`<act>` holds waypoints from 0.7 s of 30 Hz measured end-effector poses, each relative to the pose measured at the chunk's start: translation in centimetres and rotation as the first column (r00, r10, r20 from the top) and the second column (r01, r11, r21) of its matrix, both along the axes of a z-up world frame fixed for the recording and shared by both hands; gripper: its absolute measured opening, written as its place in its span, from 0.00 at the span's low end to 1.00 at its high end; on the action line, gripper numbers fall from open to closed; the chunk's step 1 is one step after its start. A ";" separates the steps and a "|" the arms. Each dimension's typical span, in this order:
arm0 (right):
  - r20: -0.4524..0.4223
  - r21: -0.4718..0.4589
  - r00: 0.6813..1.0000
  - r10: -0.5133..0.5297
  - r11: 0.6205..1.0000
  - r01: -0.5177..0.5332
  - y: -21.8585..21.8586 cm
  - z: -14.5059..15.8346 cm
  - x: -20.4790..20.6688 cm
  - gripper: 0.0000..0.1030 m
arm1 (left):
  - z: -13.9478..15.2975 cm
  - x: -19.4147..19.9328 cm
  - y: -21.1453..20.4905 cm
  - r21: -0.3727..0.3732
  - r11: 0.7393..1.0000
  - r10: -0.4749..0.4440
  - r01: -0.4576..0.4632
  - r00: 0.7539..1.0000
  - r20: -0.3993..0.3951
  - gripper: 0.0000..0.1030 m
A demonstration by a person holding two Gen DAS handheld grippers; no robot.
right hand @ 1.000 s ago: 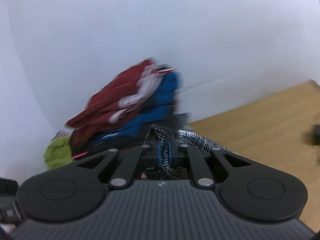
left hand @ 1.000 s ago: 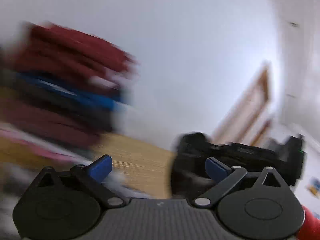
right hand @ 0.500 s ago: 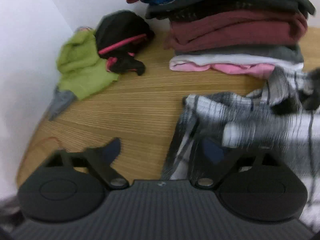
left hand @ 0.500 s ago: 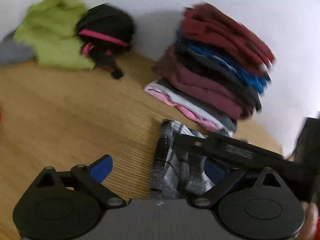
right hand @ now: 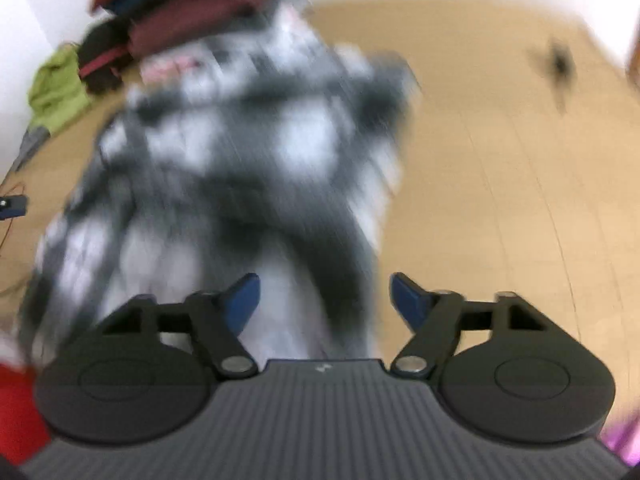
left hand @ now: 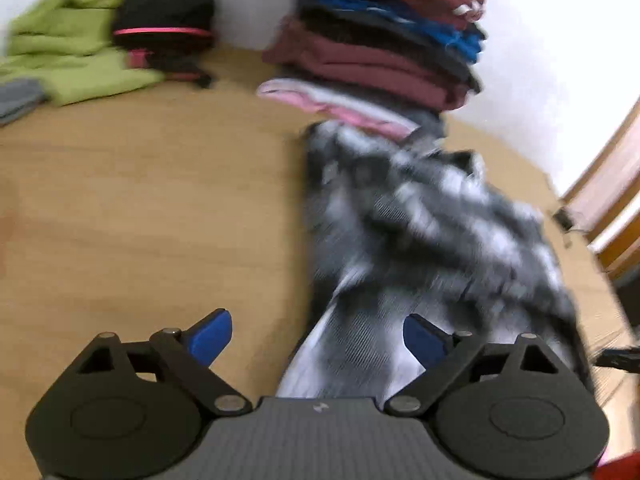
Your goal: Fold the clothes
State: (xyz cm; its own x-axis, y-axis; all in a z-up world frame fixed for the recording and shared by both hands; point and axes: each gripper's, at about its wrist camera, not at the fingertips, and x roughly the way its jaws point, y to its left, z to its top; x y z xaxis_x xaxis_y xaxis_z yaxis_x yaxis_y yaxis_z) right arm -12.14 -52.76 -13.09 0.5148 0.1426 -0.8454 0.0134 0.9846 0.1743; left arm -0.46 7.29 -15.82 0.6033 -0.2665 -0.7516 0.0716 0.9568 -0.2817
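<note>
A black-and-white plaid garment (left hand: 420,232) lies crumpled on the wooden table (left hand: 140,200), blurred by motion; it also fills the middle of the right wrist view (right hand: 240,160). My left gripper (left hand: 318,336) is open above the garment's near left edge, holding nothing. My right gripper (right hand: 324,300) is open above the garment's near end, holding nothing. A tall stack of folded clothes (left hand: 384,36) in maroon, blue, dark grey and pink stands behind the garment against the wall, and shows in the right wrist view (right hand: 180,4).
A green garment (left hand: 72,44) and a black item with a pink band (left hand: 164,20) lie at the back left by the wall. A grey cloth (left hand: 16,96) lies at the far left. A small dark object (right hand: 556,64) lies on the table at the right.
My right gripper was shut on the plaid garment a second ago and has let it go onto the table. Both cameras have swung down from the wall to the table. Both grippers are open now.
</note>
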 end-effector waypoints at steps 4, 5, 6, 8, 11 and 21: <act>-0.047 -0.081 0.999 0.009 0.997 -0.013 -1.2 -1.5 -4.6 0.69 | -0.2 -9.5 2.3 0.089 0.977 0.186 -0.196 0.977 0.104 0.97; -0.027 -0.122 1.000 -0.009 0.992 0.006 -0.9 -1.3 -5.4 0.69 | -0.5 -11.0 2.8 0.108 0.973 0.195 -0.202 0.978 0.076 0.97; -0.003 -0.166 1.000 -0.031 0.986 0.030 -0.5 -0.9 -6.2 0.69 | -0.9 -12.2 3.2 0.104 0.978 0.177 -0.180 0.983 0.037 0.97; 0.042 -0.219 0.996 -0.084 0.971 0.091 0.4 -0.8 -7.8 0.70 | -1.6 -14.3 3.6 0.077 0.991 0.109 -0.106 0.994 -0.026 0.97; 0.073 -0.246 0.991 -0.110 0.961 0.125 2.0 -1.7 -11.1 0.70 | -2.9 -15.8 3.2 0.028 0.995 -0.089 0.092 0.992 -0.090 0.95; -0.039 0.015 0.988 -0.150 0.989 0.150 4.9 -6.4 -18.0 0.69 | -8.5 -17.5 4.9 -0.040 0.943 -0.333 0.331 0.941 -0.063 0.94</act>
State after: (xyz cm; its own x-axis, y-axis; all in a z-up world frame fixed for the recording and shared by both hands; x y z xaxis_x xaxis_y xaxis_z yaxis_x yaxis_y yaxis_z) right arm -30.18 -47.91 -19.51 0.4994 0.0816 -0.8625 0.1675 0.9677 0.1886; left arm -17.91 12.16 -24.30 0.4245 -0.4651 -0.7768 0.3638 0.8733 -0.3241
